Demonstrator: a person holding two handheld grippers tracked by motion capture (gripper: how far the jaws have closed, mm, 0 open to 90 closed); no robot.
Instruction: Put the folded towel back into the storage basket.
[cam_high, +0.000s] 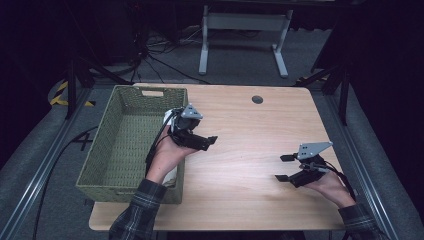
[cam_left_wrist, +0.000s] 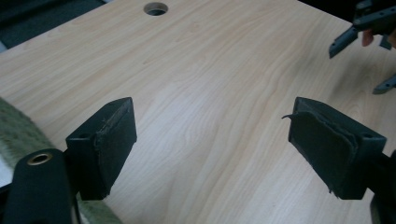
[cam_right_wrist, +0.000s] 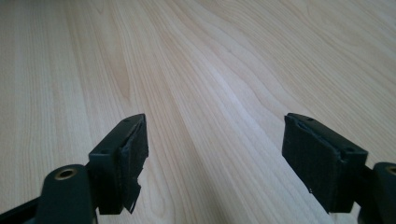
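Observation:
My left gripper (cam_high: 211, 140) is held in a hand over the right rim of a green woven basket (cam_high: 131, 90), with its jaws pointing right across the wooden table (cam_high: 240, 125). The left gripper view has these jaws (cam_left_wrist: 210, 135) standing wide open over bare wood with nothing between them. Near the table's right edge, my right gripper (cam_high: 283, 167) points left. It is open too, and its own view has the jaws (cam_right_wrist: 215, 154) open over bare wood. Something white (cam_high: 171, 176) lies in the basket under the left wrist; I cannot tell what it is.
The basket fills the table's left side, and its rim (cam_left_wrist: 14, 126) is at the lower left of the left gripper view. A round cable hole (cam_high: 257, 99) sits near the far edge. Behind the table stand a white frame (cam_high: 245, 35) and floor cables.

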